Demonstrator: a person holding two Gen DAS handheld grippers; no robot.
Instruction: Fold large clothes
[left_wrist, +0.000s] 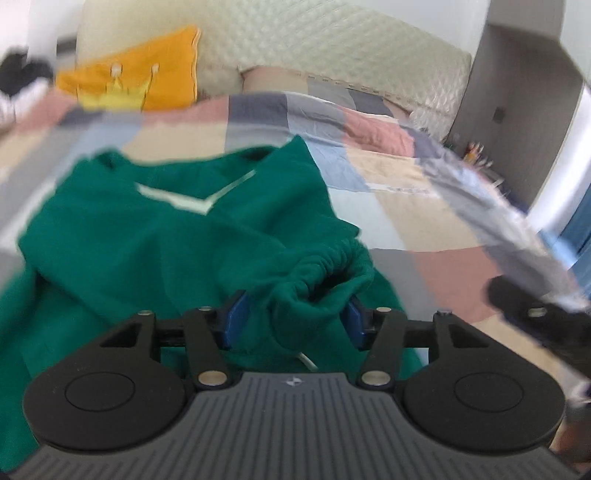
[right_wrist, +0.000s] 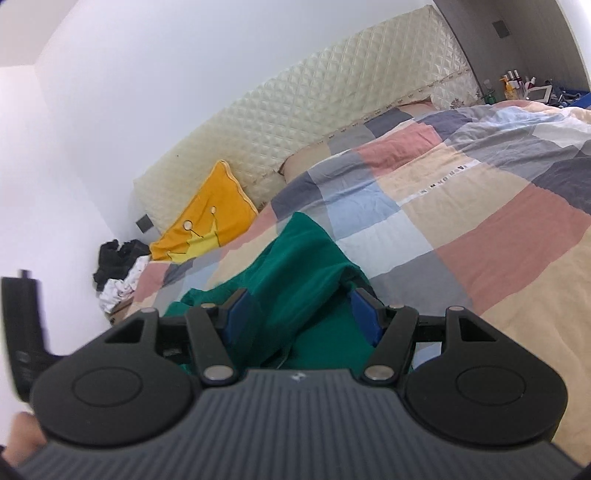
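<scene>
left gripper (left_wrist: 291, 317) stands spread, blue pads either side of the gathered cuff (left_wrist: 325, 275) of the green sweatshirt (left_wrist: 147, 236), not pressing it. right gripper (right_wrist: 301, 314) is spread too, green cloth between its pads. sweatshirt lies on the checked quilt (right_wrist: 461, 221), near the orange pillow (right_wrist: 210, 218).

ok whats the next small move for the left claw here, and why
Probably draw the left claw back off the cuff. The green sweatshirt lies on the quilt, and the cuff sits between open jaws, so that sleeve looks already laid down.
</scene>
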